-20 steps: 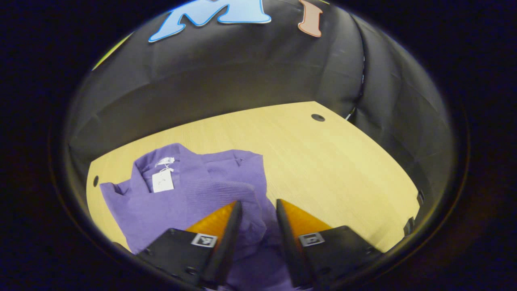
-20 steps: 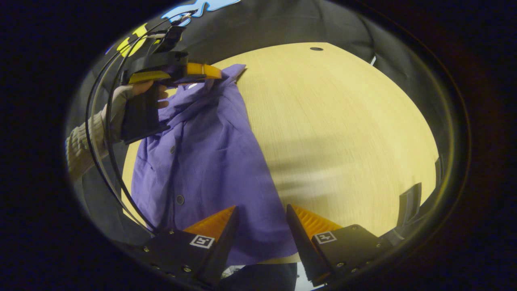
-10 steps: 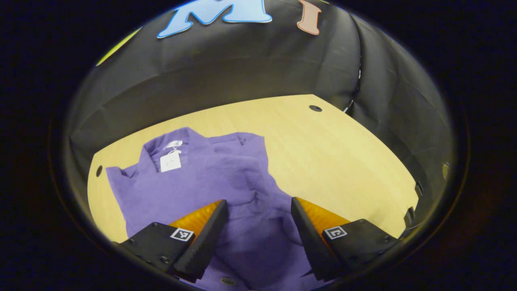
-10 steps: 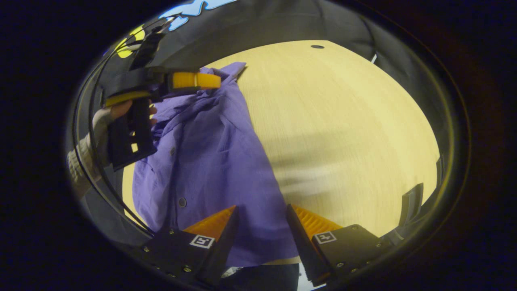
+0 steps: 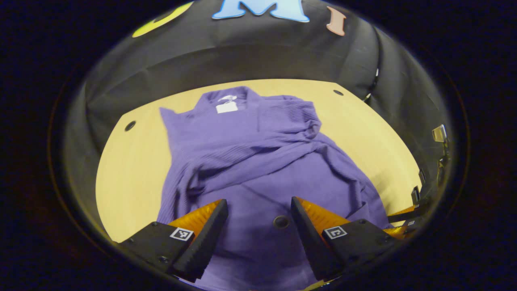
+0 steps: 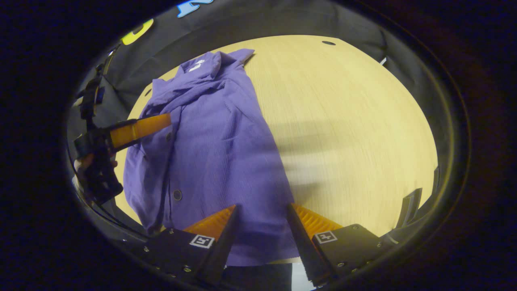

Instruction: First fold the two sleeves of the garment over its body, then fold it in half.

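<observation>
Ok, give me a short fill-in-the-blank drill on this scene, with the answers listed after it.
1. The garment lying on the table is ____ in colour.
2. The fingers of the left gripper stand ____, gripping nothing.
3. Between those fingers a round ____ shows on the cloth.
4. A white ____ sits inside the collar.

Missing words: purple; open; button; tag

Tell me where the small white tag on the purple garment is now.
In the left gripper view, the white tag sits inside the collar at the purple garment's far end, toward the booth wall.

We see a recording booth, black cloth walls (image 5: 226, 60) closing around a pale wooden table (image 6: 343, 121) with cable holes.
</observation>
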A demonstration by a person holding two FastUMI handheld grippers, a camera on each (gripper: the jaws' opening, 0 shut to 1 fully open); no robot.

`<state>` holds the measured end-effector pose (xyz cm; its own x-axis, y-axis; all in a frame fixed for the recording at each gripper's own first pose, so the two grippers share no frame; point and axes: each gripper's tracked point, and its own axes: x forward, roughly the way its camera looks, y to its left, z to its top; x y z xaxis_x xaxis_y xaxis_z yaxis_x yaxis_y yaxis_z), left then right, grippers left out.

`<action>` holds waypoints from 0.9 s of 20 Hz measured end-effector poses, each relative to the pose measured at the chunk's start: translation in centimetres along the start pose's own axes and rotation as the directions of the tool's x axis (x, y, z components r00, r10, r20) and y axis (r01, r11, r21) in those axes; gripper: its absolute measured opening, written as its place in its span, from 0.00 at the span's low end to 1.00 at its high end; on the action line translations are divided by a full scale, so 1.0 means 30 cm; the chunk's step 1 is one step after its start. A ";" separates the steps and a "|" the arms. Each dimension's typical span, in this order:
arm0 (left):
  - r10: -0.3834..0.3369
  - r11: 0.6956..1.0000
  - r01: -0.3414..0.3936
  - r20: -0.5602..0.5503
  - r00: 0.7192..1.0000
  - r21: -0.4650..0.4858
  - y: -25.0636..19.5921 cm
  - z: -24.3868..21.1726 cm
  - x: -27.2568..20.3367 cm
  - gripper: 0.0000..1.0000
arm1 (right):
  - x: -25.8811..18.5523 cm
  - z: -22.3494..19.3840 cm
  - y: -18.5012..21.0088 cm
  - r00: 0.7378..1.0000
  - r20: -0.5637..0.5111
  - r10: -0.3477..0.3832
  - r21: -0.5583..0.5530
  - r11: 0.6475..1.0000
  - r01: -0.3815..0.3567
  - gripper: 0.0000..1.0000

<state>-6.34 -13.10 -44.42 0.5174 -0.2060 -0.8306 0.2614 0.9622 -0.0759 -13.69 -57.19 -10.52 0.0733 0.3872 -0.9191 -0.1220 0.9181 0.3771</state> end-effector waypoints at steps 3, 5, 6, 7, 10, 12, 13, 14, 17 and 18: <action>0.031 0.998 -0.032 -0.028 0.999 -0.054 0.089 -0.100 -0.089 1.00 | 0.003 -0.001 0.001 1.000 -0.014 -0.028 -0.033 0.999 0.027 0.75; 0.042 0.997 -0.045 -0.048 0.998 -0.059 0.137 -0.162 -0.135 1.00 | 0.006 -0.011 0.002 0.999 -0.027 -0.044 -0.059 0.997 0.042 0.75; 0.045 0.997 -0.048 -0.057 0.997 -0.058 0.147 -0.194 -0.153 1.00 | 0.006 -0.024 -0.003 0.998 -0.036 -0.054 -0.073 0.996 0.052 0.65; 0.051 0.997 -0.055 -0.071 0.996 -0.057 0.161 -0.226 -0.172 1.00 | 0.008 -0.032 -0.007 0.997 -0.045 -0.068 -0.086 0.994 0.064 0.75; 0.056 0.996 -0.064 -0.109 0.992 -0.069 0.186 -0.313 -0.223 1.00 | 0.009 -0.039 -0.012 0.993 -0.055 -0.102 -0.120 0.988 0.095 0.76; 0.065 0.996 -0.073 -0.138 0.988 -0.052 0.204 -0.379 -0.261 1.00 | 0.010 -0.043 -0.013 0.990 -0.061 -0.128 -0.139 0.983 0.119 0.76; 0.072 0.996 -0.079 -0.153 0.986 -0.039 0.211 -0.407 -0.279 1.00 | 0.014 -0.042 -0.012 0.988 -0.062 -0.141 -0.149 0.980 0.131 0.76; 0.078 0.996 -0.084 -0.170 0.982 -0.032 0.218 -0.439 -0.296 1.00 | 0.016 -0.041 -0.011 0.986 -0.063 -0.152 -0.159 0.977 0.141 0.76; 0.097 0.994 -0.107 -0.224 0.970 -0.029 0.239 -0.526 -0.329 1.00 | 0.016 -0.042 -0.011 0.983 -0.067 -0.169 -0.156 0.975 0.157 0.76; 0.105 0.993 -0.116 -0.240 0.965 -0.030 0.250 -0.550 -0.339 1.00 | 0.014 -0.040 -0.011 0.983 -0.069 -0.170 -0.151 0.976 0.158 0.76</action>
<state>-23.09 -0.84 -45.65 0.3311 -0.0548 -0.9420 0.1755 0.9845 0.0044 -14.80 -57.42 -11.16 0.0242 0.2184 -0.9756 -0.2574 0.9443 0.2050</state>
